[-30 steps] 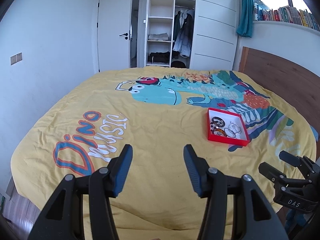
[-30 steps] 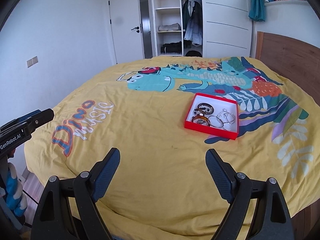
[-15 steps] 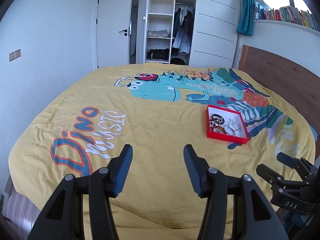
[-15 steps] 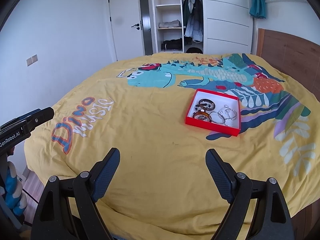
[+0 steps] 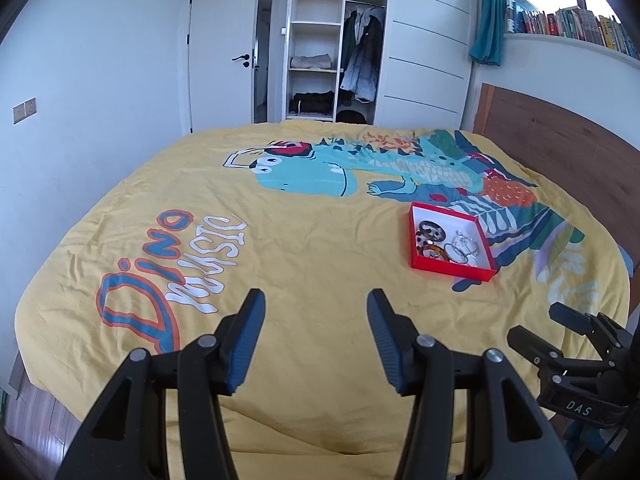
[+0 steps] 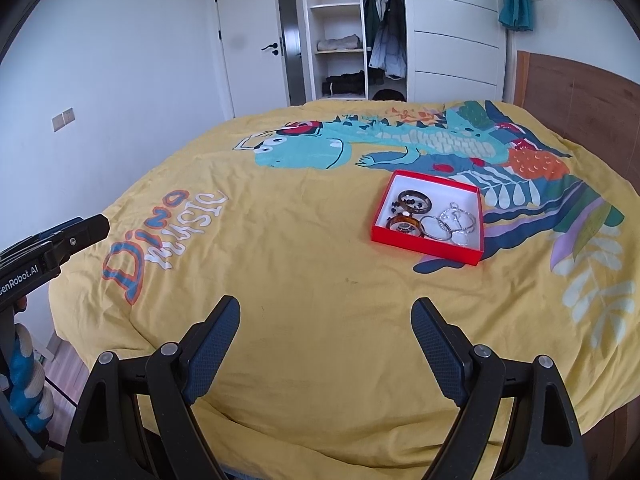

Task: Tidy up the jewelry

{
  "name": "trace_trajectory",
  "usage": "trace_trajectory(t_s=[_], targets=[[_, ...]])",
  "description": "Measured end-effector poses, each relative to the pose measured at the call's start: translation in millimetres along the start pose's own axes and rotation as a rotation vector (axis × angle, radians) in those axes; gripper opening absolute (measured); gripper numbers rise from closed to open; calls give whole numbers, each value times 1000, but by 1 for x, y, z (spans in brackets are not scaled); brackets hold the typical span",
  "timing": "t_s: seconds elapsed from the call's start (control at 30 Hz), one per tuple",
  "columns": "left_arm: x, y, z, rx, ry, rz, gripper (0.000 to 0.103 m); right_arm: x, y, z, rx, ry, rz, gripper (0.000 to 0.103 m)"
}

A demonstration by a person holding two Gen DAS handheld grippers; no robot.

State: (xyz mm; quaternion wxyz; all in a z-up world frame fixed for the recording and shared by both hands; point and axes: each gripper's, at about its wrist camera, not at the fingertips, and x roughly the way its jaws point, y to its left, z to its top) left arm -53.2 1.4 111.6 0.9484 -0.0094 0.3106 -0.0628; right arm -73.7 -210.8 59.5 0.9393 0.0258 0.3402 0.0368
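Observation:
A red jewelry box (image 5: 416, 240) with a white inside sits on the yellow bedspread, also in the right wrist view (image 6: 424, 250). It holds brown bangles (image 6: 414, 201), an amber bracelet (image 6: 405, 225) and silver bracelets (image 6: 456, 222). My left gripper (image 5: 316, 308) is open and empty above the near edge of the bed, well short of the box. My right gripper (image 6: 326, 316) is open wide and empty, also near the bed's front edge, with the box ahead to its right.
The yellow dinosaur bedspread (image 5: 300, 248) covers the whole bed. A wooden headboard (image 5: 560, 148) runs along the right. An open wardrobe (image 5: 332, 48) and a white door (image 5: 224, 56) stand behind. The other gripper shows at each view's edge (image 5: 576, 360) (image 6: 52, 248).
Both views have pulled back and risen slightly, so the bed and box sit lower and a little farther. Both grippers stay open and empty.

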Motion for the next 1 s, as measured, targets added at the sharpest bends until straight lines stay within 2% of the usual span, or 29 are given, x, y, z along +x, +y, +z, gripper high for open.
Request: trace_trajectory(t_s=[0.73, 0.83, 1.0], targets=[[7, 4, -8, 5, 14, -5, 51, 1, -3, -1, 16, 0, -9, 87], [7, 4, -7, 4, 14, -5, 51, 1, -4, -1, 26, -3, -16, 93], [9, 1, -10, 12, 21, -6, 51, 2, -4, -2, 35, -4, -20, 94]])
